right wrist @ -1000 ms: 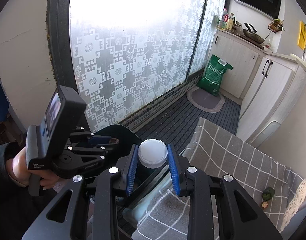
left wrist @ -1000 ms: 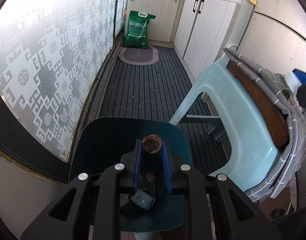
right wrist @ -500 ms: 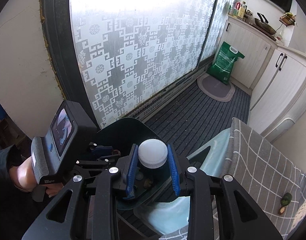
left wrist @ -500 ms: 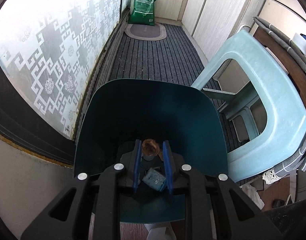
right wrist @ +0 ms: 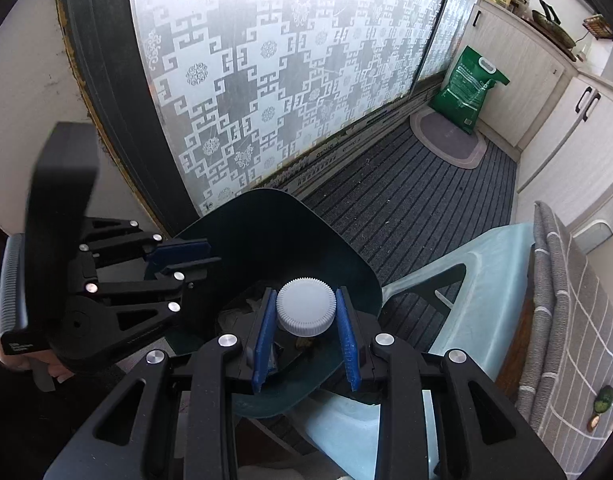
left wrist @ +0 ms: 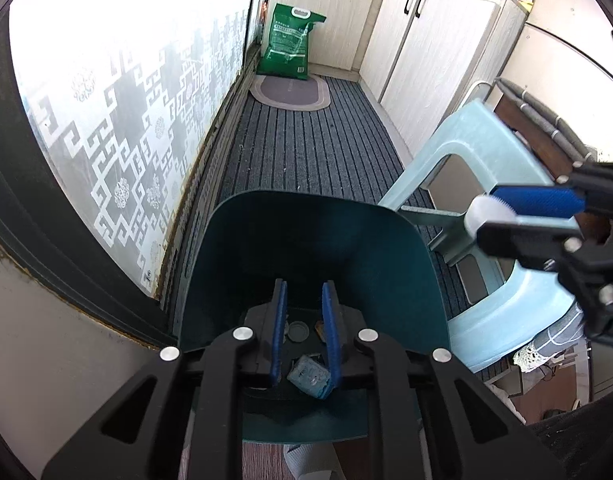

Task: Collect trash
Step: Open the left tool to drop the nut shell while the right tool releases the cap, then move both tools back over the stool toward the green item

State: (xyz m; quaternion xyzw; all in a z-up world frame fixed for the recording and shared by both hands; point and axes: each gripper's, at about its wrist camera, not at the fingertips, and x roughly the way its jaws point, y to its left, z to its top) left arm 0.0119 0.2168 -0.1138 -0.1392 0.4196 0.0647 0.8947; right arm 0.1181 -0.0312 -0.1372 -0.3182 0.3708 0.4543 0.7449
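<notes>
A dark teal trash bin stands on the floor below both grippers; its wall also shows in the right wrist view. My left gripper hangs over the bin, open and empty. In the bin lie a blue crumpled wrapper, a round dark lid and small brown scraps. My right gripper is shut on a white ribbed bottle cap above the bin's right side; the cap also shows in the left wrist view.
A pale blue plastic stool stands right of the bin, beside a table with a grey checked cloth. A patterned glass door runs along the left. A green bag and an oval mat lie at the far cabinets.
My left gripper opened and the brown scrap it held is gone from its fingers. My right gripper moved over the bin with the white cap.
</notes>
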